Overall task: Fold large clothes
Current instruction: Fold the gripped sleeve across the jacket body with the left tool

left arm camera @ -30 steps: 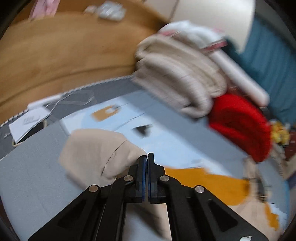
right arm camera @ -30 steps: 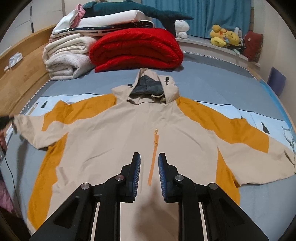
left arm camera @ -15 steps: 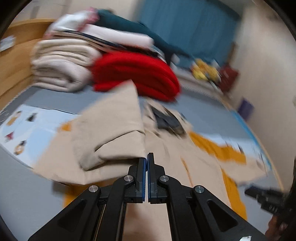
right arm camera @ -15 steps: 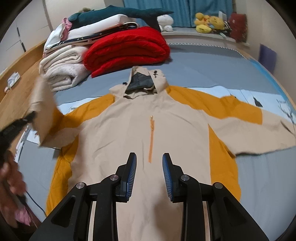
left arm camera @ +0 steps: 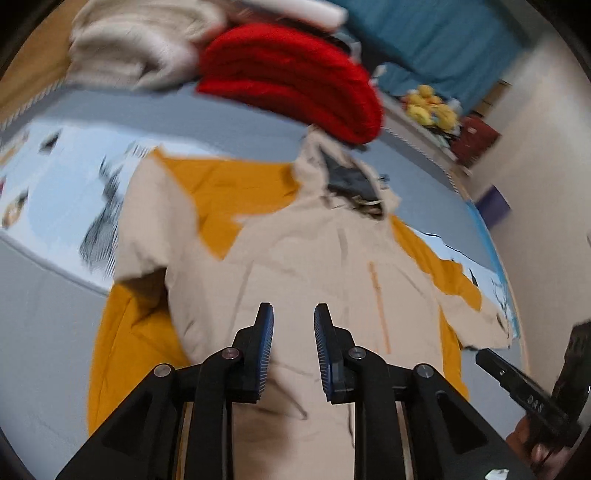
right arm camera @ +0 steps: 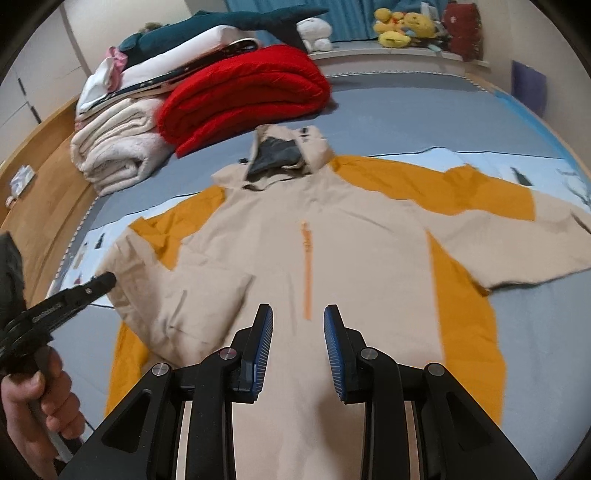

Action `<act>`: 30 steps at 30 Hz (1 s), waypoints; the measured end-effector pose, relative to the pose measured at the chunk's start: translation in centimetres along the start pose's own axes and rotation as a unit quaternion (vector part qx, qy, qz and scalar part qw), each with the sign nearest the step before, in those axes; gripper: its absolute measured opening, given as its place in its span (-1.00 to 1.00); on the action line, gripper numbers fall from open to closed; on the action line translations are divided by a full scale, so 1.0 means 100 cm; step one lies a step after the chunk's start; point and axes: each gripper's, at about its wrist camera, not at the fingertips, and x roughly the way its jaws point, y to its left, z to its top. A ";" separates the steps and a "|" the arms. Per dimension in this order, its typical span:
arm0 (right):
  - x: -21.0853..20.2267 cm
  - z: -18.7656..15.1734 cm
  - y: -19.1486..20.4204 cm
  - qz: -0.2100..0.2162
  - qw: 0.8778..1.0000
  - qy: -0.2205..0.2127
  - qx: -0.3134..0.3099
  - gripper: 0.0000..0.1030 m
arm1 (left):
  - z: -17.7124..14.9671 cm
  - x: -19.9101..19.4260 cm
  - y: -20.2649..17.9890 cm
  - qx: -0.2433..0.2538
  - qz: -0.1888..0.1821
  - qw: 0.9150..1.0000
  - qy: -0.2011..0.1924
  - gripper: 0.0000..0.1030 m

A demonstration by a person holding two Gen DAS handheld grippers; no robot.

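A beige and orange hooded jacket (right arm camera: 351,240) lies face up on the bed, also in the left wrist view (left arm camera: 295,258). Its left sleeve (right arm camera: 177,295) is folded in over the chest; the right sleeve (right arm camera: 535,240) lies stretched out. My left gripper (left arm camera: 293,314) hovers over the folded sleeve's end, its jaws opening with nothing between them; it also shows in the right wrist view (right arm camera: 103,280). My right gripper (right arm camera: 298,314) is open above the lower front, near the orange zip (right arm camera: 306,273), and holds nothing.
A folded red blanket (right arm camera: 243,99) and cream blankets (right arm camera: 114,151) are stacked beyond the hood. Plush toys (right arm camera: 399,26) sit on the far ledge. A wooden bed frame (right arm camera: 48,177) runs along the left. Grey sheet (right arm camera: 406,110) surrounds the jacket. A hand (right arm camera: 37,406) holds the left gripper.
The left gripper carried the sleeve cuff from the bed's left side over onto the jacket's body, then parted its jaws and let the cloth go. The right gripper's jaws widened slightly.
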 end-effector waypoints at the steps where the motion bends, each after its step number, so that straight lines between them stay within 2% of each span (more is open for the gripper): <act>1: 0.003 -0.001 0.006 0.006 1.000 -0.004 -0.006 -0.43 | -0.002 0.010 0.013 -0.022 0.000 1.000 0.021 -0.61; 3: 0.011 -0.004 0.019 0.011 1.000 -0.008 -0.023 -0.46 | -0.006 0.025 0.027 -0.052 -0.006 0.997 0.053 -0.61; 4: 0.015 -0.005 0.025 0.017 0.999 -0.006 -0.029 -0.46 | -0.009 0.034 0.035 -0.074 -0.022 0.994 0.071 -0.61; 6: 0.027 -0.009 0.036 0.033 0.999 0.004 -0.042 -0.46 | -0.016 0.053 0.045 -0.112 -0.046 0.986 0.117 -0.61; 8: 0.036 -0.014 0.049 0.049 0.997 0.014 -0.057 -0.46 | -0.023 0.070 0.050 -0.130 -0.042 0.978 0.155 -0.59; 13: 0.055 -0.022 0.075 0.088 0.991 0.030 -0.093 -0.42 | -0.030 0.090 0.064 -0.180 -0.038 0.965 0.186 -0.52; 22: 0.085 -0.034 0.106 0.116 0.979 0.065 -0.153 -0.32 | -0.026 0.100 0.065 -0.191 -0.042 0.962 0.193 -0.45; 23: 0.087 -0.035 0.107 0.118 0.978 0.068 -0.158 -0.32 | -0.025 0.100 0.065 -0.188 -0.043 0.962 0.193 -0.50; 26: 0.093 -0.038 0.109 0.120 0.975 0.076 -0.168 -0.32 | -0.021 0.099 0.058 -0.169 -0.058 0.966 0.186 -0.95; 30: 0.098 -0.040 0.110 0.121 0.975 0.082 -0.171 -0.32 | -0.013 0.092 0.035 -0.121 -0.100 0.973 0.168 -1.00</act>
